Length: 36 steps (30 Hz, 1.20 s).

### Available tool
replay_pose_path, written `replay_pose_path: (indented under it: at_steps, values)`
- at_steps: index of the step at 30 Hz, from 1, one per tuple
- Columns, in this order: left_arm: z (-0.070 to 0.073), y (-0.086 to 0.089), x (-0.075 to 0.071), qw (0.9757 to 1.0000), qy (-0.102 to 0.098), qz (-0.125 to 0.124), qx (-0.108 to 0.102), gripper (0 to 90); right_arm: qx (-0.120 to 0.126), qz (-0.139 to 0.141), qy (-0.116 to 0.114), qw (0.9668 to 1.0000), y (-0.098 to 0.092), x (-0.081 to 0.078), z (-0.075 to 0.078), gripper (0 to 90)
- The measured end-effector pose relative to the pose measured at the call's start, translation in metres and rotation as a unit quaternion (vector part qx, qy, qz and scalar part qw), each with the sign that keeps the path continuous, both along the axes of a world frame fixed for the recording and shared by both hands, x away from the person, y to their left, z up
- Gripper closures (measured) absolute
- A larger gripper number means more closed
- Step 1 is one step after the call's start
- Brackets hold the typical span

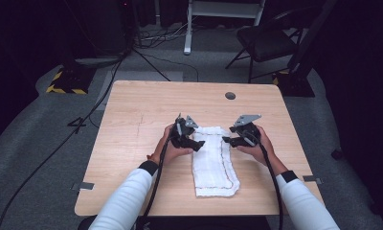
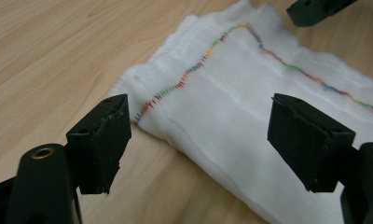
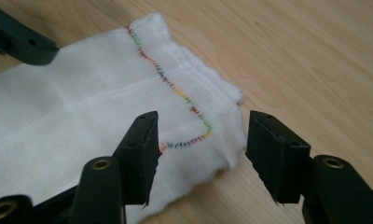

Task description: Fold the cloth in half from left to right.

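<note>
A white, folded woven cloth with a line of multicoloured stitching near its edge (image 1: pixel 213 160) lay on the light wooden table (image 1: pixel 132 124), right of centre, its long side running from the near edge towards the middle. It lay flat in a narrow strip, which suggested a fold already made lengthwise, with the far end left for the next one.

The left gripper (image 1: pixel 197 143) sat at the far left corner of the cloth and the right gripper (image 1: pixel 226 140) at the far right corner, the two pointing inwards at each other across the cloth's far end. That mirrored placement looked chosen so both corners could be taken at once and the end carried evenly.

In the left gripper view, its black jaws stood wide apart, the cloth's corner (image 2: pixel 208 107) lying between them untouched, so nothing was held. In the right gripper view, the jaws were likewise parted, straddling the stitched corner (image 3: pixel 189 121) low over the table; the left pad overlapped the fabric in the picture, yet no pinch showed, and the cloth lay slack
</note>
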<state>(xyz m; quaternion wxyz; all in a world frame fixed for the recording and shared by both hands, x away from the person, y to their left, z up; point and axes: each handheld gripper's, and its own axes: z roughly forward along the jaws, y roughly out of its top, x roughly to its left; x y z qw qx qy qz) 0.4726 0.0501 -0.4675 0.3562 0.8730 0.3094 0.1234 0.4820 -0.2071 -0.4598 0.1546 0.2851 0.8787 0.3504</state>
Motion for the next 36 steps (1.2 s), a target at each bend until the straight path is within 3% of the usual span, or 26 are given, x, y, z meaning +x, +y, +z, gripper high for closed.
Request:
replay_pose_path:
  at_steps: [6, 11, 17, 20, 23, 25, 27, 29, 31, 34, 36]
  values:
    - [-0.008, -0.004, 0.024, 0.9997, 0.010, 0.022, 0.007, 22.7, -0.005, -0.008, 0.022, 0.9997, 0.014, 0.027, -0.014, 44.1]
    - [-0.017, -0.002, 0.033, 0.9990, 0.020, 0.034, 0.021, 23.3, -0.012, -0.013, 0.035, 0.9992, 0.023, 0.039, -0.024, 43.1]
    - [-0.025, 0.004, 0.038, 0.9986, 0.037, 0.035, 0.015, 23.3, 0.000, -0.015, 0.056, 0.9983, 0.025, 0.048, -0.028, 41.8]
    - [-0.026, 0.006, 0.039, 0.9985, 0.043, 0.033, 0.011, 23.7, -0.006, -0.007, 0.061, 0.9981, 0.028, 0.050, -0.027, 44.9]
    - [-0.026, 0.006, 0.041, 0.9986, 0.045, 0.028, 0.008, 23.8, 0.003, 0.001, 0.072, 0.9974, 0.028, 0.052, -0.027, 49.4]
    - [-0.026, 0.007, 0.041, 0.9988, 0.044, 0.019, 0.009, 25.0, 0.009, 0.009, 0.074, 0.9972, 0.028, 0.051, -0.027, 59.1]
    - [-0.025, 0.007, 0.041, 0.9989, 0.047, 0.002, 0.003, 36.1, 0.009, 0.019, 0.079, 0.9967, 0.031, 0.050, -0.026, 68.1]
    - [-0.023, 0.007, 0.041, 0.9987, 0.050, -0.007, 0.003, 42.0, 0.008, 0.021, 0.081, 0.9964, 0.032, 0.049, -0.026, 73.0]
    - [-0.022, 0.006, 0.042, 0.9982, 0.058, -0.018, -0.002, 53.5, 0.010, 0.022, 0.084, 0.9962, 0.033, 0.048, -0.026, 76.9]
    - [-0.021, 0.004, 0.044, 0.9978, 0.061, -0.026, -0.002, 68.2, -0.006, 0.021, 0.071, 0.9972, 0.036, 0.044, -0.024, 80.8]
    - [-0.019, 0.000, 0.044, 0.9984, 0.049, -0.024, 0.013, 74.5, -0.014, 0.017, 0.057, 0.9981, 0.038, 0.042, -0.023, 81.9]
